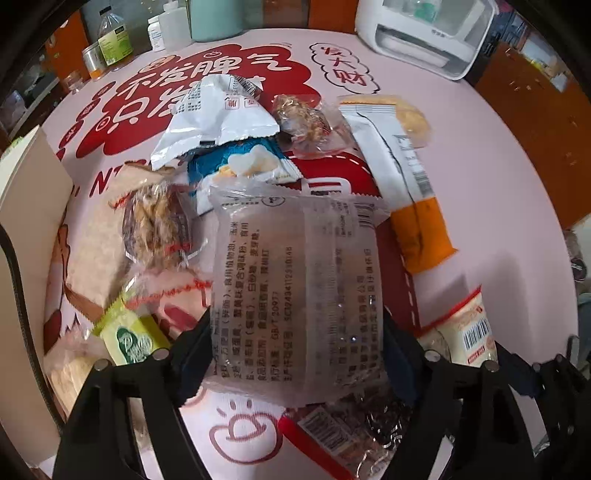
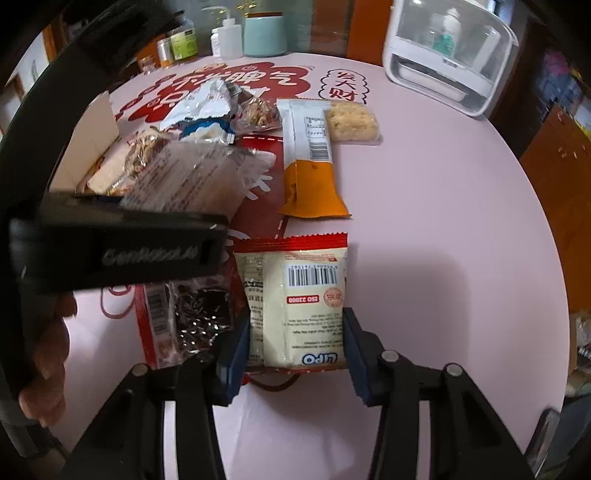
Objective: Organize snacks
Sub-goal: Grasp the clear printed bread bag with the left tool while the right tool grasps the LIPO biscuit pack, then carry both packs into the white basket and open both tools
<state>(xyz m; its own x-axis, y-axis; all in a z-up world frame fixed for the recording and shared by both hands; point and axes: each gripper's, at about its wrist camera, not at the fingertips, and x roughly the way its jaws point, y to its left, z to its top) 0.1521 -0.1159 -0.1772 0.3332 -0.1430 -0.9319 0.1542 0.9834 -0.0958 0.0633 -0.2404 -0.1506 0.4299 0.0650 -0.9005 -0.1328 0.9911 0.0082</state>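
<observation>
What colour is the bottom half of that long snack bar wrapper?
Orange, below a white top half; the long snack bar wrapper shows best in the right wrist view.

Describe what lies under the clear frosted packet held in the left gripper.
Under the clear frosted packet show a foil snack with a barcode and the pink printed mat. Whatever lies directly beneath its middle is covered.

A pink bench (image 2: 424, 206) with red printed characters fills both views. At its far edge stand bottles (image 1: 114, 37), a teal canister (image 2: 265, 35) and a white appliance (image 2: 448, 55); orange-brown furniture (image 1: 535, 122) sits behind.
</observation>
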